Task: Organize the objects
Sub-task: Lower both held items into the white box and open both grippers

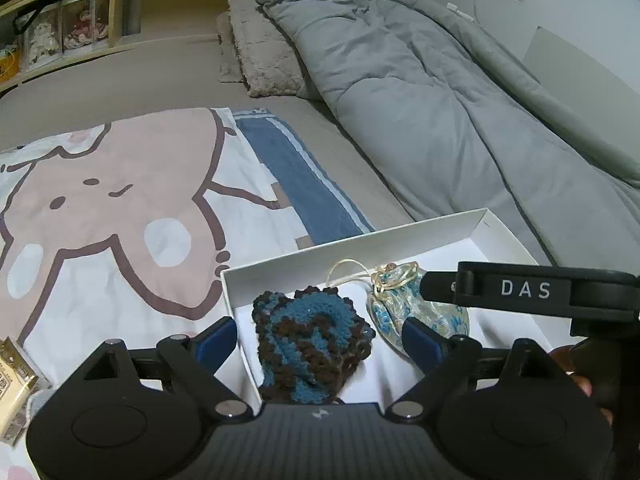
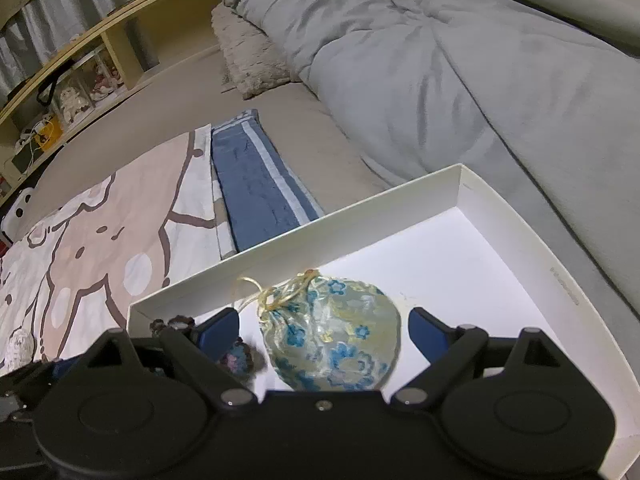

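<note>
A shallow white box (image 1: 352,240) lies on the bed. In it sits a crocheted blue-and-brown piece (image 1: 312,344), between the wide-apart blue pads of my left gripper (image 1: 318,332), which is open and does not press on it. To its right lies a floral drawstring pouch (image 1: 400,300) with a gold cord. In the right wrist view the same pouch (image 2: 332,340) rests on the floor of the box (image 2: 360,200), between the spread pads of my right gripper (image 2: 324,320), which is open and clear of it. The crocheted piece (image 2: 240,360) peeks out behind the left finger.
A grey duvet (image 1: 440,100) and a fuzzy pillow (image 1: 264,52) lie beyond the box. A cartoon-print blanket (image 1: 120,200) and a folded blue towel (image 1: 296,184) cover the bed to the left. A wooden shelf (image 1: 100,12) runs along the back. A packet (image 1: 16,380) lies at the lower left.
</note>
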`<state>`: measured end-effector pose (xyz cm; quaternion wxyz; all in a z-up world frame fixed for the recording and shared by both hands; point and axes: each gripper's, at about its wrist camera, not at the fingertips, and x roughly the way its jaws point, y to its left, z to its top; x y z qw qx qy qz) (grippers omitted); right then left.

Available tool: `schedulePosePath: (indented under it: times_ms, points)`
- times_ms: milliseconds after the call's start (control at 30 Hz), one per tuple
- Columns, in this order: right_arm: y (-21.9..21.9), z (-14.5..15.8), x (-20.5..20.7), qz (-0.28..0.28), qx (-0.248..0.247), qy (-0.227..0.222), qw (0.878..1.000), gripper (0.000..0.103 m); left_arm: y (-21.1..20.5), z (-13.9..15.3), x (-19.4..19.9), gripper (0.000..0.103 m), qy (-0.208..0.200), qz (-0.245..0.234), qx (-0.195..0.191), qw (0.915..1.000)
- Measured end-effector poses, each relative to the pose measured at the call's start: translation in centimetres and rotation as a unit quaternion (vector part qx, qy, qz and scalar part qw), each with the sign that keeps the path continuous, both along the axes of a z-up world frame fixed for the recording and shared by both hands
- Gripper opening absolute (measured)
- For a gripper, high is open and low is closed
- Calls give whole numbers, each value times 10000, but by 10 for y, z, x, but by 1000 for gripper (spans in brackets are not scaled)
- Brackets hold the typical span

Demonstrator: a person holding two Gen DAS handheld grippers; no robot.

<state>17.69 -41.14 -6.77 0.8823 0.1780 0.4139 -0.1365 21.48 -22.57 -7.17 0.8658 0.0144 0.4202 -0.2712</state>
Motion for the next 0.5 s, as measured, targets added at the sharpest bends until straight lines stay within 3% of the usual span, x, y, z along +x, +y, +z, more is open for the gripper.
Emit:
schedulePosePath:
  times_ms: [100, 233, 500]
  points:
    - [-4, -1, -1, -62, 98, 7, 9999, 90, 2, 2, -1, 93, -24, 37, 79, 10000]
    - [-12, -4, -3, -169, 333, 30, 9993, 76, 5, 2, -2, 96, -32, 114, 175, 9998]
    - [-16, 0, -10, -262, 442, -92, 9986, 75, 8, 9, -6, 99, -108, 170, 291, 9994]
